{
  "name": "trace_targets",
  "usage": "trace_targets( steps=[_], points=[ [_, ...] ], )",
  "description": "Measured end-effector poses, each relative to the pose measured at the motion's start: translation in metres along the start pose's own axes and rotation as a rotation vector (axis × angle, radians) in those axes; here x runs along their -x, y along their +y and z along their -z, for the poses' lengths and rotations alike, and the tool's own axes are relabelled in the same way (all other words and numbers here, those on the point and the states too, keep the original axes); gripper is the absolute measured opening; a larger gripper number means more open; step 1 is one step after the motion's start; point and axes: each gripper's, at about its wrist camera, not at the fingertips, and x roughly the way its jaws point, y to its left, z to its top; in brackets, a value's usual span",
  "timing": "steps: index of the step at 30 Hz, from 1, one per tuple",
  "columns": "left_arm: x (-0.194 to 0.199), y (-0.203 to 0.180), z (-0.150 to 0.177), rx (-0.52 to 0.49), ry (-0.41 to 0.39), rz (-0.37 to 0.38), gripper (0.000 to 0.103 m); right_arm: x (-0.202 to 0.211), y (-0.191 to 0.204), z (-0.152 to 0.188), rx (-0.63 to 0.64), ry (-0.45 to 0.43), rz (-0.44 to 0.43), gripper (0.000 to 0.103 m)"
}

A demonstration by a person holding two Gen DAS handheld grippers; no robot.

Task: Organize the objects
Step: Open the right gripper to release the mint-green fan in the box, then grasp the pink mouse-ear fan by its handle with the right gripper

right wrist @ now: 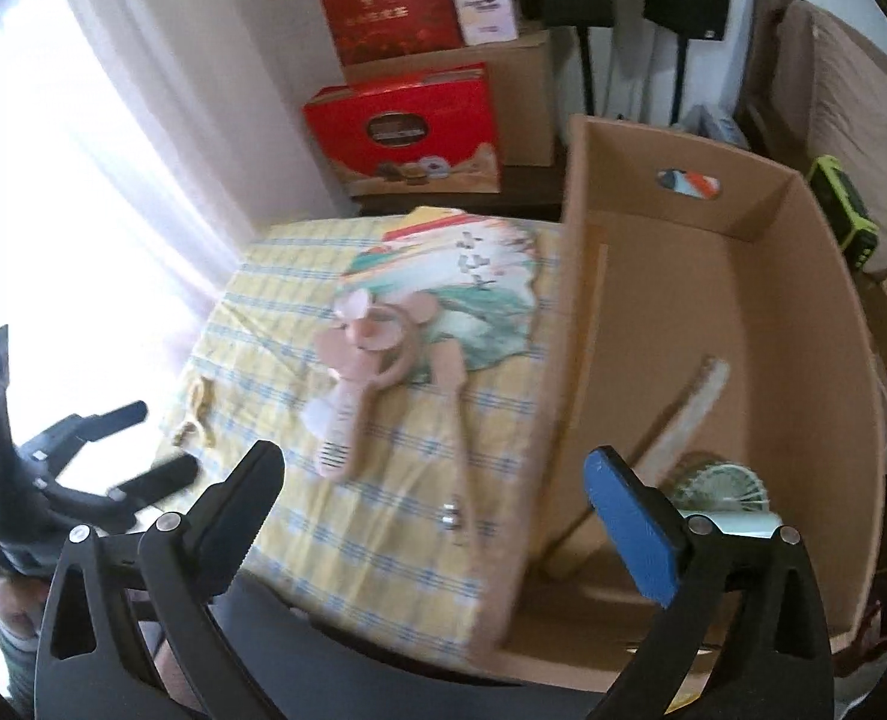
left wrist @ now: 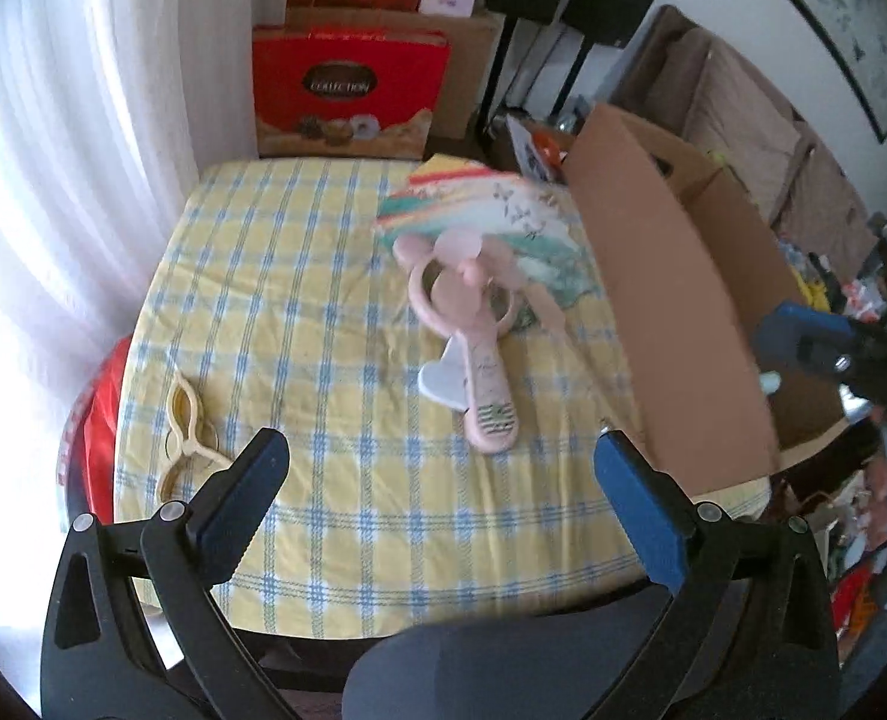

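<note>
A pink hand-held fan with mouse ears (left wrist: 473,330) (right wrist: 359,360) lies on the yellow-and-blue checked tablecloth (left wrist: 299,276) (right wrist: 383,528), partly over a painted paper fan (left wrist: 503,210) (right wrist: 461,282). A yellow clip (left wrist: 185,426) (right wrist: 197,402) lies near the left edge. My left gripper (left wrist: 443,450) hovers open over the near cloth, just short of the pink fan's handle and holding nothing. My right gripper (right wrist: 434,462) is open and empty above the seam between table and cardboard box (left wrist: 653,276) (right wrist: 713,300). A green fan (right wrist: 719,486) and a slim stick-like item (right wrist: 695,396) lie inside the box.
Red gift boxes (left wrist: 347,90) (right wrist: 407,126) and brown cartons stand behind the table. A white curtain (left wrist: 53,180) hangs on the left. Speaker stands (left wrist: 569,78) and a covered sofa (left wrist: 737,102) lie to the back right. A dark chair back (left wrist: 503,660) sits at the near edge.
</note>
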Motion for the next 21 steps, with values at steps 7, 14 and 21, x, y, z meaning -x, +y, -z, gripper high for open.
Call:
trace_targets(
  steps=[7, 14, 21],
  points=[
    [-0.023, 0.008, 0.012, 0.021, 0.009, 0.014, 0.102, -0.031, 0.031, -0.009, 0.02, 0.044, -0.046, 0.098],
    [-0.047, 0.0, 0.011, -0.038, -0.003, -0.038, 0.102, -0.074, 0.04, -0.018, -0.001, 0.095, -0.071, 0.086],
    [-0.074, -0.01, 0.004, -0.048, -0.005, 0.006, 0.1, -0.107, 0.042, -0.021, -0.014, 0.142, -0.104, 0.085]
  ],
)
